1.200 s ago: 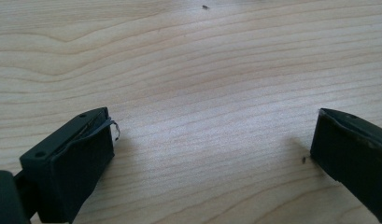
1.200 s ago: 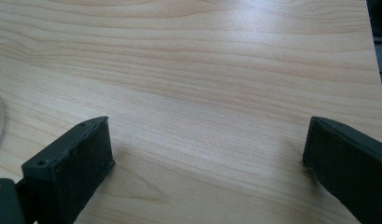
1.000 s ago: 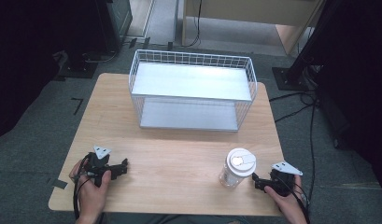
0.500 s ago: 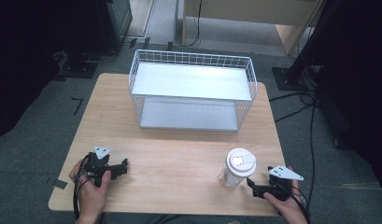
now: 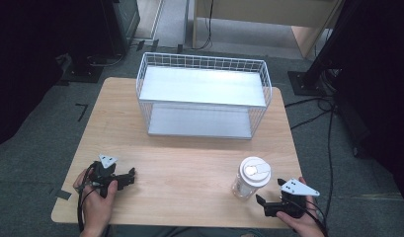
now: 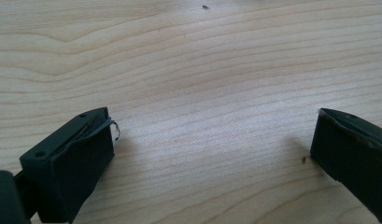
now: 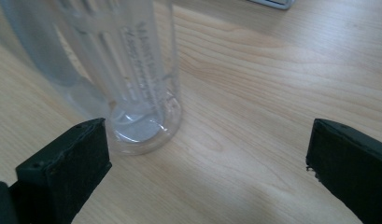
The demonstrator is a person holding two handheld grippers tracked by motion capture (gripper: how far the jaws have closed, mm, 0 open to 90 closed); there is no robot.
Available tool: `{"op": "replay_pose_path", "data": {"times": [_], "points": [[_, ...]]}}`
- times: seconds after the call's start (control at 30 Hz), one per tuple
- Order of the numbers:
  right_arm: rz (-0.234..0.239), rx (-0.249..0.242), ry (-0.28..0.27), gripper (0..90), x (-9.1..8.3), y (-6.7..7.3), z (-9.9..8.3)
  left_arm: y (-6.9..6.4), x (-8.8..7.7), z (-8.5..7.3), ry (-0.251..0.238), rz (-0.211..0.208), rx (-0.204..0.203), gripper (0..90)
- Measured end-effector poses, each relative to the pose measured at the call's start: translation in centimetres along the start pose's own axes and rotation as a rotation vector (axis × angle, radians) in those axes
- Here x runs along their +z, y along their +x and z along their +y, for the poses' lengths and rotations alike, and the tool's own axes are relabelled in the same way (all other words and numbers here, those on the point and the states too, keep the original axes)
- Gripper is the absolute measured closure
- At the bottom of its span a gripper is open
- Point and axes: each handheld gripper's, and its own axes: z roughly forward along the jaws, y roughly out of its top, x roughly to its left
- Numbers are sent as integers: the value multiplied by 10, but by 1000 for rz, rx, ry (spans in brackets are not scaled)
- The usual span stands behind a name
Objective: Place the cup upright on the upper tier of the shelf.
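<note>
A clear plastic cup [image 5: 249, 183] with a white lid stands upright near the table's front right. My right gripper [image 5: 262, 206] is just right of it and a little nearer the front edge, pointing left. Its jaws have just been opening and now stand wide. In the right gripper view the cup [image 7: 132, 70] rises just beyond the left jaw, apart from both pads, and my right gripper [image 7: 207, 135] has only bare wood between its jaws. My left gripper [image 5: 129, 177] rests at the front left, open, and in its own view my left gripper [image 6: 212, 130] is over bare wood.
A white wire basket [image 5: 202, 94] with two flat shelves stands at the back middle of the wooden table [image 5: 189, 163]. Black stands and cables lie on the grey floor around the table.
My right gripper has drawn back from the cup toward the front edge, rising slightly. The cup stays standing where it was. The left hand has not moved.
</note>
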Motion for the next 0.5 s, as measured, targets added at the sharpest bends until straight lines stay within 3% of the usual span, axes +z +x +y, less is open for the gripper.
{"op": "replay_pose_path", "data": {"times": [0.23,0.5], "points": [[38,-11,-12,0,-3,7,5,0,0,0,0,0,0,0],[68,-14,-69,0,-8,17,14,0,0,0,0,0,0,0]]}}
